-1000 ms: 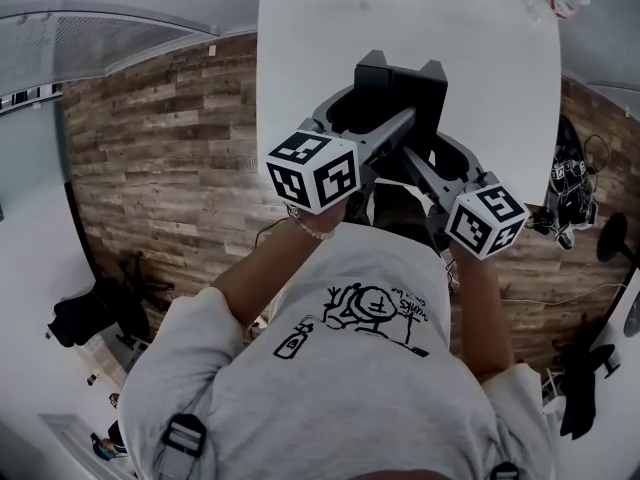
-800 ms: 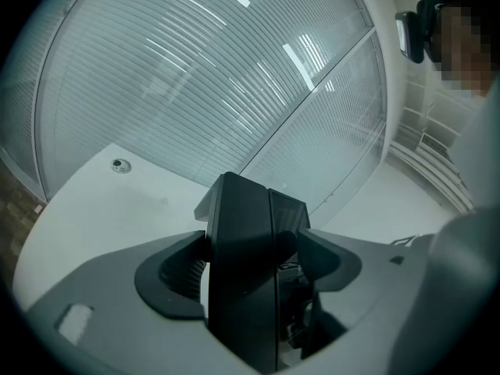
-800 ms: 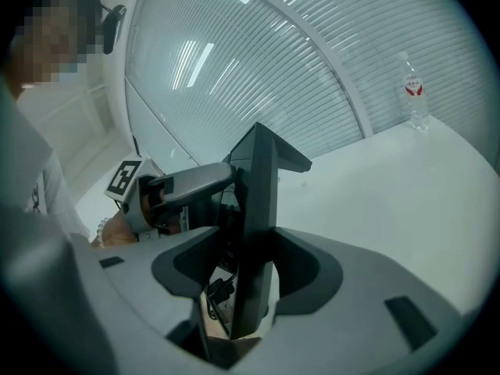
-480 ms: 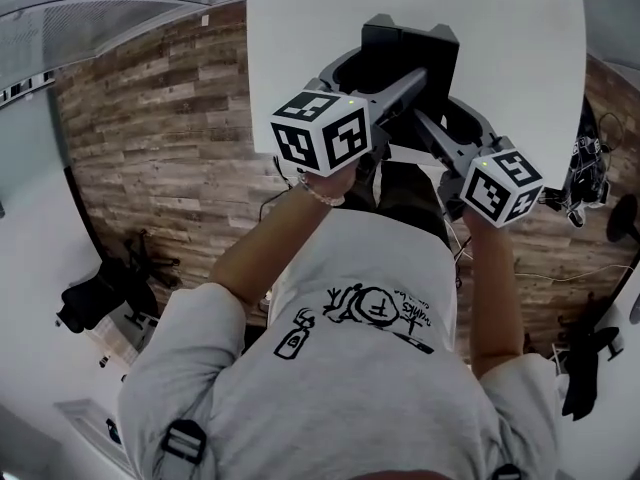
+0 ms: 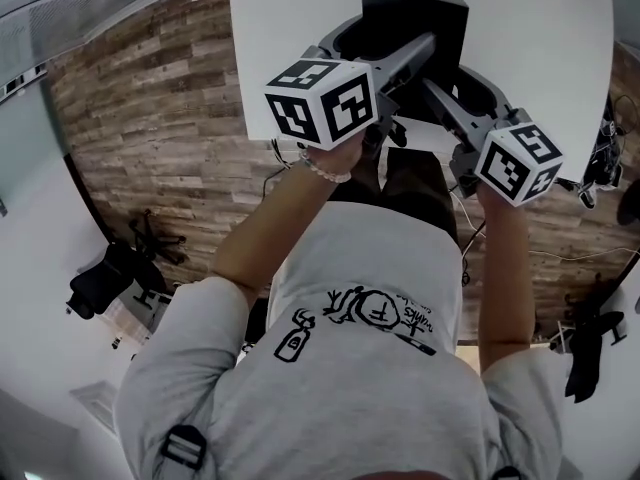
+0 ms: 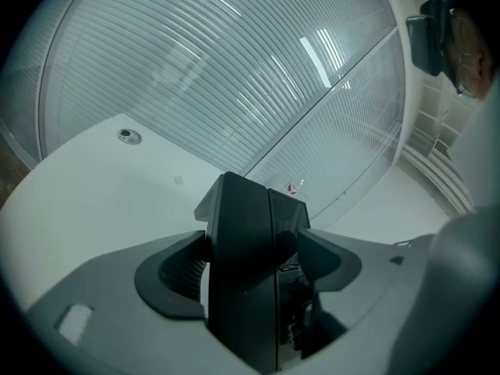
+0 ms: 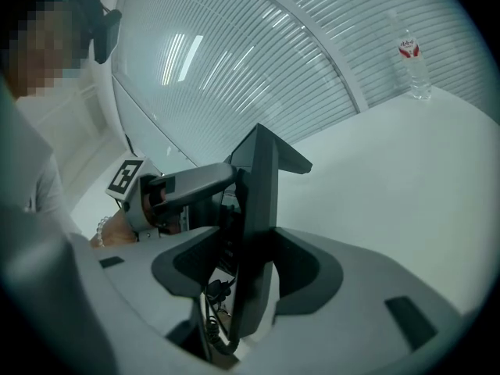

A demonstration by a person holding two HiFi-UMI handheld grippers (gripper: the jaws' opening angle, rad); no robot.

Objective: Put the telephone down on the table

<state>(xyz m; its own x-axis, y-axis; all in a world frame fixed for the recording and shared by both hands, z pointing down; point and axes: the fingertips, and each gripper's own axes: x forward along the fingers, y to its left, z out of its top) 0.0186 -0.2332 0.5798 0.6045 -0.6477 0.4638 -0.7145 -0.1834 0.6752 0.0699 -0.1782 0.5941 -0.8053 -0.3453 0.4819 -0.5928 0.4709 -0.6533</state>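
A black telephone [image 5: 415,20] stands upright between both grippers, over the near part of the white table [image 5: 545,48]. My left gripper [image 5: 372,43] is shut on the telephone's left side, and its jaws press the broad black body [image 6: 246,264]. From the right, my right gripper [image 5: 462,80] is shut on the telephone's thin edge [image 7: 258,201]. A coiled cord [image 7: 209,297] hangs beneath the telephone. In the right gripper view the left gripper [image 7: 181,187] shows behind the telephone. I cannot tell whether the telephone's base touches the table.
A water bottle [image 7: 410,53] stands at the table's far edge by the slatted blinds. A round cable port [image 6: 129,136] sits in the tabletop at the far left. Wood flooring [image 5: 150,138] lies to the left, with cables and chair bases around it.
Both grippers and the telephone have shifted up and slightly right in the head view, farther over the table. Both grips are unchanged.
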